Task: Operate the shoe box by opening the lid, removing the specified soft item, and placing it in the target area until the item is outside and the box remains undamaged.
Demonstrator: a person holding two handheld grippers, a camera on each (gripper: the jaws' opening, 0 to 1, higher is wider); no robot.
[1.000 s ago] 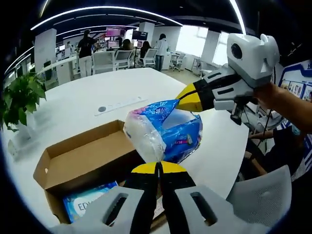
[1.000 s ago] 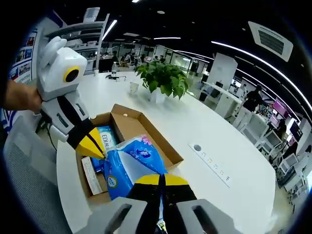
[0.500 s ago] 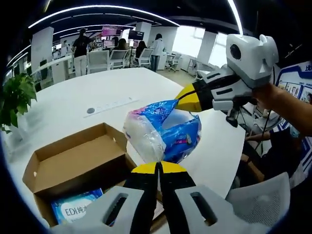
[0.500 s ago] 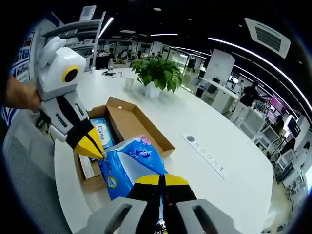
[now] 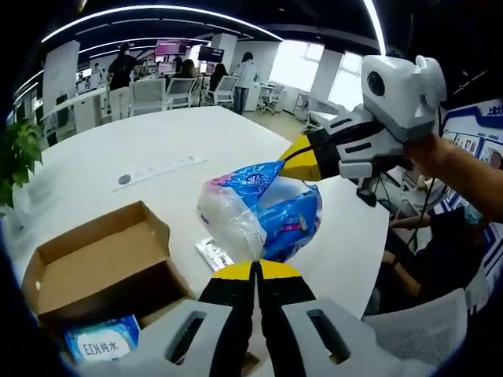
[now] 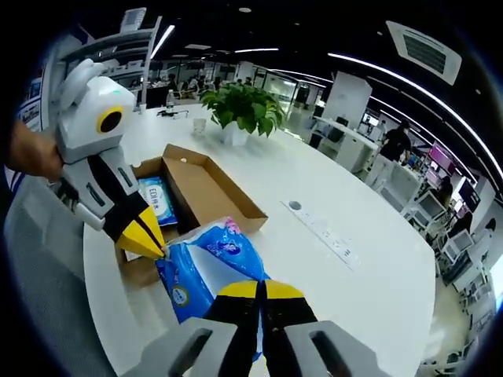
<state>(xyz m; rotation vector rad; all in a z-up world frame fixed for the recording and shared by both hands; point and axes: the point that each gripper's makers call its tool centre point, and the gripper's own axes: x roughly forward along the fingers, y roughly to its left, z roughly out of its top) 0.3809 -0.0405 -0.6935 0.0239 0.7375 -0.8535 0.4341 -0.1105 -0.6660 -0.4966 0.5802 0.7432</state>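
A soft, crinkled blue-and-white plastic pack (image 5: 259, 216) is held above the glossy white table (image 5: 157, 149) at the centre of the left gripper view. It is pinched at its lower end by the closed yellow-tipped jaws of the left gripper (image 5: 255, 271) and at its upper right corner by the closed jaws of the right gripper (image 5: 292, 153). The open brown cardboard shoe box (image 5: 94, 263), a blue packet (image 5: 98, 345) inside, is seen lower left

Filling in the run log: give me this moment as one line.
stage: carry | tissue pack: lifted clear of open shoe box | left tongs: shut on pack | right tongs: shut on pack
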